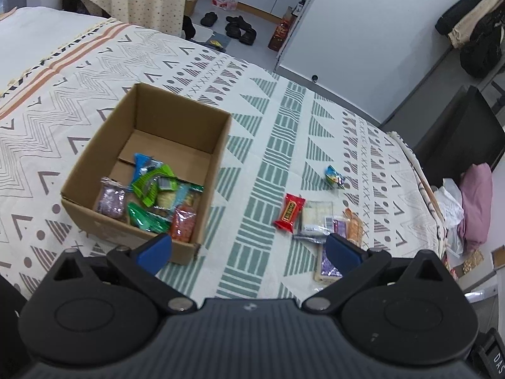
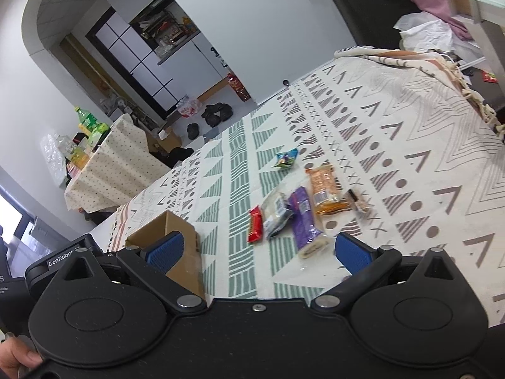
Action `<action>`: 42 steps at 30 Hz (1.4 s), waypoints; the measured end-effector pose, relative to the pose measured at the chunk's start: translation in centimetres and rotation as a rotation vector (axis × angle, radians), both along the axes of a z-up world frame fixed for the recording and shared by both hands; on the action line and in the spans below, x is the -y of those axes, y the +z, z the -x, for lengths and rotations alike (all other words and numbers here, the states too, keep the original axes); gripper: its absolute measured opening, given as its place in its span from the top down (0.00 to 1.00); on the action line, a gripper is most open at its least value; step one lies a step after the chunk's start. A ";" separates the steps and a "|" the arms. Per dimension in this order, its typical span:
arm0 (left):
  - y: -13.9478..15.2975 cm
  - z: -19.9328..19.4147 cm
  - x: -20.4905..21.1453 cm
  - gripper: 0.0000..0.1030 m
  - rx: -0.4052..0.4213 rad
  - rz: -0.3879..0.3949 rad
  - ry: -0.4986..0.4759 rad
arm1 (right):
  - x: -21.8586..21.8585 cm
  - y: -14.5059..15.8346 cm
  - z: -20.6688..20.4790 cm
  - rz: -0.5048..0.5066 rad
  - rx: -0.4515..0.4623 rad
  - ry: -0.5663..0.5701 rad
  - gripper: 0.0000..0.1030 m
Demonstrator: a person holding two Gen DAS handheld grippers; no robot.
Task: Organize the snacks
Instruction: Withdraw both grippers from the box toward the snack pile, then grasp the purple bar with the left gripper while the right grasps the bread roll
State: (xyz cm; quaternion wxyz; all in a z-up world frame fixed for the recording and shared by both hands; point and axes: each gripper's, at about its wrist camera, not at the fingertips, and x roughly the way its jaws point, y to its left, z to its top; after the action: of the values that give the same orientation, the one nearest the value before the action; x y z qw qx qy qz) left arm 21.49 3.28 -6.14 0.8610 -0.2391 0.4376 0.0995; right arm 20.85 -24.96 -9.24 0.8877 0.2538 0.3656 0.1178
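Observation:
An open cardboard box [image 1: 94, 164] stands on the patterned bedspread [image 1: 262, 145] and holds several snack packets [image 1: 151, 199]. To its right lie loose snacks: a red bar [image 1: 289, 212], a clear packet [image 1: 317, 218], a purple packet [image 1: 328, 265], an orange packet [image 1: 355, 225] and a small blue-green candy [image 1: 334, 176]. My left gripper [image 1: 249, 252] hovers open and empty between box and loose snacks. My right gripper [image 2: 258, 251] is open and empty just short of the red bar [image 2: 255, 224], purple packet [image 2: 304, 221] and orange packet [image 2: 325, 188]. The box corner [image 2: 186, 246] sits behind its left finger.
The bedspread's fringed edge [image 2: 467, 91] drops off at the right, beside pink and white laundry [image 1: 473, 202]. Past the bed's far edge are shoes [image 1: 240, 28] on the floor and a cloth-covered table [image 2: 116, 164] with bottles. A person's thumb [image 2: 19, 358] shows at the lower left.

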 end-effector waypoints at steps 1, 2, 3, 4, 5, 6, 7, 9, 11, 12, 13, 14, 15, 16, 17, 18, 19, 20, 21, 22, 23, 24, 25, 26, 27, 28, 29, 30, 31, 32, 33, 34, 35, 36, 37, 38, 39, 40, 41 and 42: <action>0.0 -0.1 0.3 0.00 -0.003 -0.005 -0.004 | 0.3 -0.1 0.0 0.000 -0.001 -0.005 0.00; -0.1 -0.1 0.6 0.00 -0.007 -0.011 -0.005 | 0.7 -0.2 0.0 0.000 -0.001 -0.010 0.00; -0.1 -0.2 0.9 0.00 -0.013 -0.021 -0.005 | 1.1 -0.3 0.0 -0.002 -0.003 -0.015 0.00; -0.1 -0.3 1.2 0.00 -0.019 -0.030 -0.006 | 1.4 -0.4 0.1 -0.004 -0.006 -0.021 0.00; -0.2 -0.4 1.4 0.00 -0.021 -0.034 -0.009 | 1.8 -0.6 0.1 -0.005 -0.008 -0.026 0.00; -0.3 -0.5 1.7 0.00 -0.023 -0.036 -0.012 | 2.2 -0.7 0.2 -0.005 -0.010 -0.031 0.00; -0.3 -0.6 1.9 0.00 -0.024 -0.039 -0.015 | 2.6 -0.9 0.2 -0.006 -0.012 -0.036 0.00; -0.5 -0.7 2.4 0.00 -0.027 -0.046 -0.017 | 3.2 -1.2 0.1 -0.007 -0.019 -0.047 0.00; -0.7 -1.0 2.8 0.00 -0.034 -0.043 -0.023 | 3.8 -1.7 0.0 -0.010 -0.027 -0.057 0.00; -0.9 -1.2 3.0 0.00 -0.039 -0.041 -0.026 | 4.1 -1.9 0.0 -0.011 -0.029 -0.060 0.00; -1.1 -1.3 3.2 0.00 -0.042 -0.039 -0.029 | 4.3 -2.2 -0.1 -0.013 -0.034 -0.065 0.00; -1.3 -1.5 3.5 0.00 -0.044 -0.037 -0.034 | 4.6 -2.6 -0.2 -0.025 -0.040 -0.068 0.00; -1.5 -1.7 3.7 0.00 -0.047 -0.038 -0.039 | 4.9 -2.9 -0.2 -0.041 -0.041 -0.071 0.00; -1.7 -1.9 4.0 0.00 -0.051 -0.038 -0.045 | 5.1 -3.2 -0.2 -0.062 -0.034 -0.079 0.00; -2.0 -2.0 4.3 0.00 -0.052 -0.037 -0.055 | 5.3 -3.4 -0.2 -0.074 -0.030 -0.083 0.00; -2.2 -2.2 4.6 0.00 -0.054 -0.036 -0.066 | 5.5 -3.7 -0.3 -0.083 -0.031 -0.086 0.00; -2.5 -2.5 5.0 0.01 -0.056 -0.037 -0.079 | 5.6 -4.0 -0.5 -0.092 -0.030 -0.092 0.00; -2.7 -2.6 5.3 0.01 -0.057 -0.038 -0.091 | 5.7 -4.2 -0.7 -0.098 -0.035 -0.100 0.00; -3.0 -2.8 5.6 0.01 -0.058 -0.039 -0.104 | 5.8 -4.5 -0.9 -0.105 -0.041 -0.110 0.00; -3.2 -3.1 6.0 0.01 -0.059 -0.040 -0.114 | 6.0 -4.7 -1.2 -0.115 -0.048 -0.117 0.00; -3.4 -3.3 6.3 0.01 -0.061 -0.039 -0.120 | 6.2 -5.0 -1.4 -0.128 -0.056 -0.124 0.01; -3.7 -3.6 6.6 0.01 -0.061 -0.033 -0.130 | 6.4 -5.3 -1.7 -0.141 -0.065 -0.132 0.01; -4.0 -3.8 6.9 0.02 -0.062 -0.025 -0.142 | 6.5 -5.6 -1.9 -0.151 -0.073 -0.138 0.01; -4.2 -4.1 7.2 0.02 -0.064 -0.020 -0.151 | 6.6 -5.8 -2.1 -0.160 -0.078 -0.141 0.01; -4.5 -4.3 7.5 0.02 -0.065 -0.019 -0.158 | 6.7 -6.1 -2.3 -0.170 -0.081 -0.142 0.01; -4.7 -4.6 7.8 0.03 -0.066 -0.021 -0.161 | 6.8 -6.3 -2.6 -0.176 -0.085 -0.145 0.01; -4.9 -4.8 8.1 0.03 -0.066 -0.024 -0.166 | 6.8 -6.5 -2.8 -0.178 -0.089 -0.148 0.01; -5.1 -5.1 8.3 0.04 -0.067 -0.025 -0.170 | 6.9 -6.8 -3.1 -0.182 -0.095 -0.149 0.01; -5.4 -5.4 8.6 0.05 -0.069 -0.025 -0.173 | 7.0 -7.1 -3.4 -0.187 -0.103 -0.151 0.02; -5.7 -5.7 8.8 0.06 -0.073 -0.023 -0.175 | 7.0 -7.5 -3.8 -0.190 -0.112 -0.154 0.03; -5.9 -6.0 9.0 0.07 -0.078 -0.022 -0.176 | 7.1 -7.8 -4.1 -0.192 -0.120 -0.157 0.04; -6.2 -6.4 9.2 0.07 -0.082 -0.019 -0.177 | 7.1 -8.1 -4.5 -0.194 -0.129 -0.161 0.04; -6.4 -6.7 9.4 0.07 -0.085 -0.018 -0.178 | 7.2 -8.4 -4.9 -0.195 -0.139 -0.166 0.05; -6.7 -7.0 9.6 0.08 -0.087 -0.018 -0.179 | 7.3 -8.7 -5.2 -0.194 -0.151 -0.171 0.05; -6.9 -7.2 9.8 0.10 -0.089 -0.018 -0.180 | 7.4 -9.0 -5.5 -0.196 -0.162 -0.175 0.06; -7.1 -7.6 10.0 0.11 -0.091 -0.017 -0.183 | 7.4 -9.3 -5.8 -0.201 -0.169 -0.177 0.09; -7.3 -7.8 10.2 0.12 -0.093 -0.015 -0.186 | 7.5 -9.6 -6.1 -0.206 -0.175 -0.178 0.11; -7.5 -8.1 10.4 0.14 -0.096 -0.013 -0.188 | 7.6 -9.9 -6.3 -0.210 -0.180 -0.178 0.13; -7.8 -8.4 10.6 0.15 -0.101 -0.010 -0.189 | 7.7 -10.2 -6.6 -0.215 -0.185 -0.178 0.16; -8.0 -8.6 10.8 0.16 -0.104 -0.007 -0.191 | 7.7 -10.4 -6.8 -0.218 -0.190 -0.178 0.17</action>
State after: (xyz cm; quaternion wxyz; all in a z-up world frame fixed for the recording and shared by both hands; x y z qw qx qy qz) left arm 30.13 -7.49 -14.18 0.8434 -0.1879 0.5023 0.0308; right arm 27.69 -32.67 -19.68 0.8232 0.3902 0.4090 0.0530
